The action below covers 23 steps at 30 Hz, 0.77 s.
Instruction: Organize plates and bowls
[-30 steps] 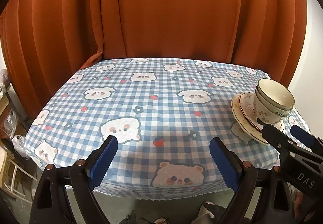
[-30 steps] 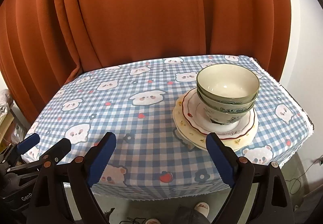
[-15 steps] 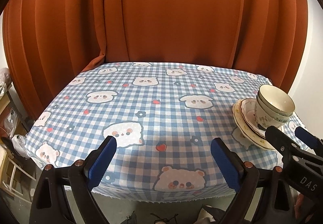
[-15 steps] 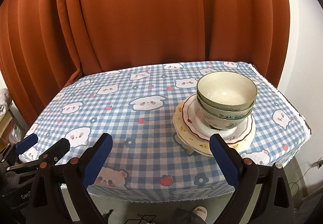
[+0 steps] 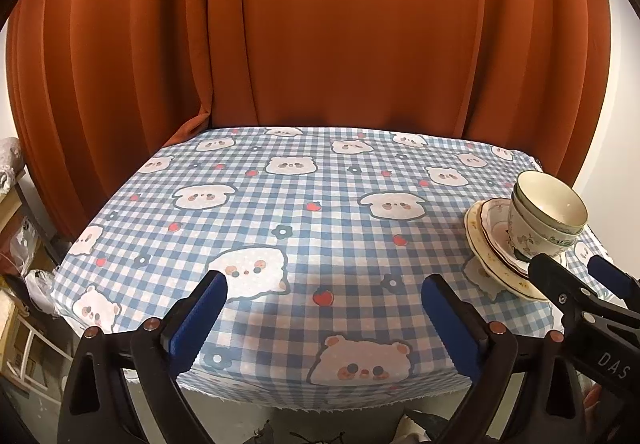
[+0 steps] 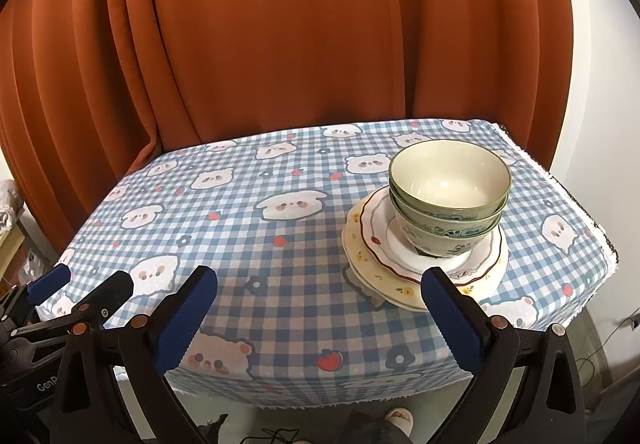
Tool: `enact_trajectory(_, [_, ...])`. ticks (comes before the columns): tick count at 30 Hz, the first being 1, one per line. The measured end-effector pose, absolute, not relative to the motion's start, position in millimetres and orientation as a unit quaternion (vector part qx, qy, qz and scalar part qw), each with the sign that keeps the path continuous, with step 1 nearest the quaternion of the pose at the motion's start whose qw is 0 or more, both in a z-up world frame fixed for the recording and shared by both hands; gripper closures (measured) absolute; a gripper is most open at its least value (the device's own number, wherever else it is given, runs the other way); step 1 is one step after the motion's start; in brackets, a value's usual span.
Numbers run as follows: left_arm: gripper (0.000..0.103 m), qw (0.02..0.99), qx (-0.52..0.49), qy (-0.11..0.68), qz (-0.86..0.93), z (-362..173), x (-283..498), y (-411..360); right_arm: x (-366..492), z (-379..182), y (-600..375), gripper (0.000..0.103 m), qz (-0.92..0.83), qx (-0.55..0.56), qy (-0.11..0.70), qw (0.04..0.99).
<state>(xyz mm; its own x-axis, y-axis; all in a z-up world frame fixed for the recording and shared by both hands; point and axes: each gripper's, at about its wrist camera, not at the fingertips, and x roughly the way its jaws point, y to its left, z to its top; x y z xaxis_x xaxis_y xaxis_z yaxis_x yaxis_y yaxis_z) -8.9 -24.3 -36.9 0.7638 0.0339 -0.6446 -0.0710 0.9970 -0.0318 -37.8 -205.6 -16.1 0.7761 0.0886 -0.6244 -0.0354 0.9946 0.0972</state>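
Stacked cream bowls (image 6: pixel 450 196) with green rims sit on stacked plates (image 6: pixel 376 244), a white one with a red rim over a yellowish flowered one, on the right side of the table. The stack also shows in the left wrist view (image 5: pixel 548 216) at the far right. My right gripper (image 6: pixel 320 308) is open and empty, held off the table's front edge, its right finger in front of the plates. My left gripper (image 5: pixel 324 308) is open and empty over the front edge, left of the stack. Each gripper shows in the other's view (image 5: pixel 580 284) (image 6: pixel 80 292).
The table wears a blue checked cloth (image 5: pixel 304 220) with bear faces. An orange curtain (image 5: pixel 320 44) hangs behind it. A white wall (image 6: pixel 600 104) is at the right. Clutter (image 5: pixel 20 264) stands on the floor at the left.
Both grippers have drawn back and up from the table, so the table and the stack look smaller and farther. The bowls and plates have not moved.
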Motion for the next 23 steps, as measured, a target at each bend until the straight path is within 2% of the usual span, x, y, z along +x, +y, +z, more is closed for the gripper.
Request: enact_trajectory(23, [0.003, 0.938, -0.034, 0.345, 0.03, -39.8, -7.8, -16.0, -36.8, -18.0, -194.6, 0.0, 0.035, 0.03, 0.338, 0.94])
